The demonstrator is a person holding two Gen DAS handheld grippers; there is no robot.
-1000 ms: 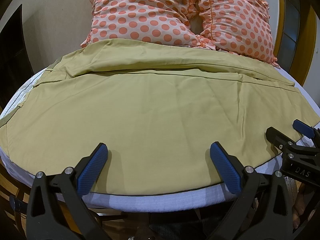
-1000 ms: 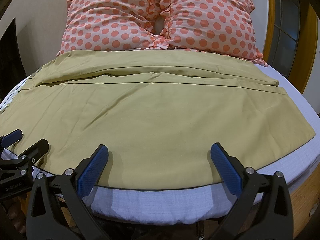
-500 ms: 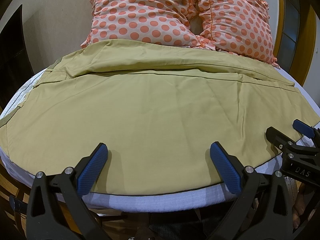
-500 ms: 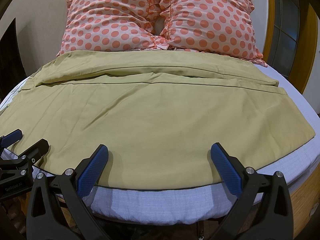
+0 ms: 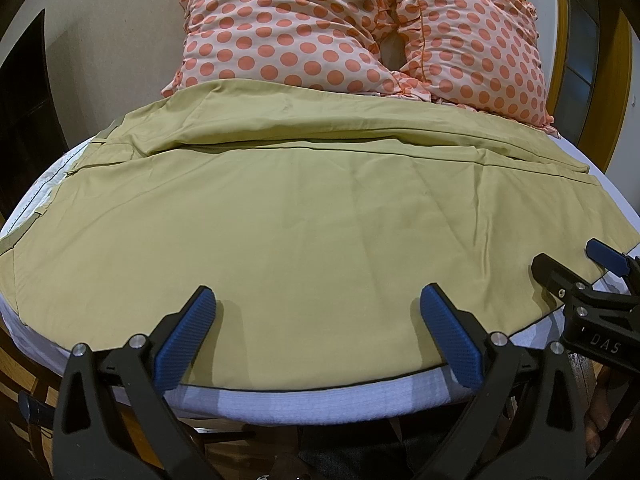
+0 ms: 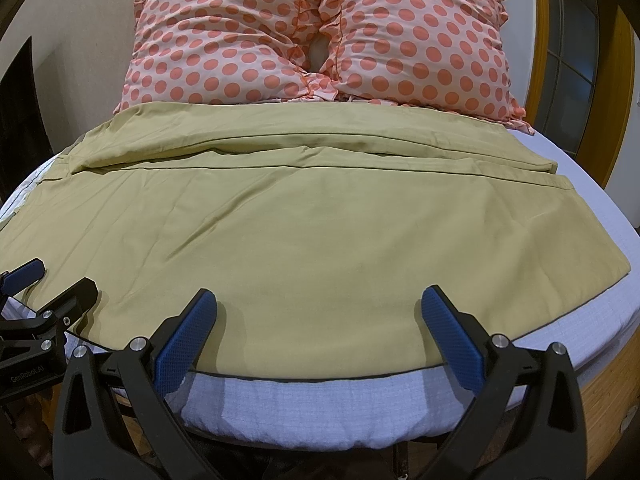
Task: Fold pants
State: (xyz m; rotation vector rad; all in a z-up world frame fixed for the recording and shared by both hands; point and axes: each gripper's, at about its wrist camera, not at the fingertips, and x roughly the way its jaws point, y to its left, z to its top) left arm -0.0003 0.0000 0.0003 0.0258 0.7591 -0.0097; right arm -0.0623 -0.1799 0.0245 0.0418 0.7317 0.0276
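Note:
Olive-tan pants [image 5: 304,216] lie spread flat across the bed, one leg folded lengthwise along the far side; they also show in the right wrist view [image 6: 304,232]. My left gripper [image 5: 318,312] is open and empty over the pants' near edge. My right gripper [image 6: 320,312] is open and empty over the same edge, further right. The right gripper shows at the right edge of the left wrist view [image 5: 580,280]; the left gripper shows at the left edge of the right wrist view [image 6: 44,292].
The bed has a pale lavender sheet [image 6: 320,408] with its front edge just below the grippers. Two pink polka-dot pillows [image 5: 360,28] stand against the wall behind the pants. A wooden frame [image 6: 624,80] is at the right.

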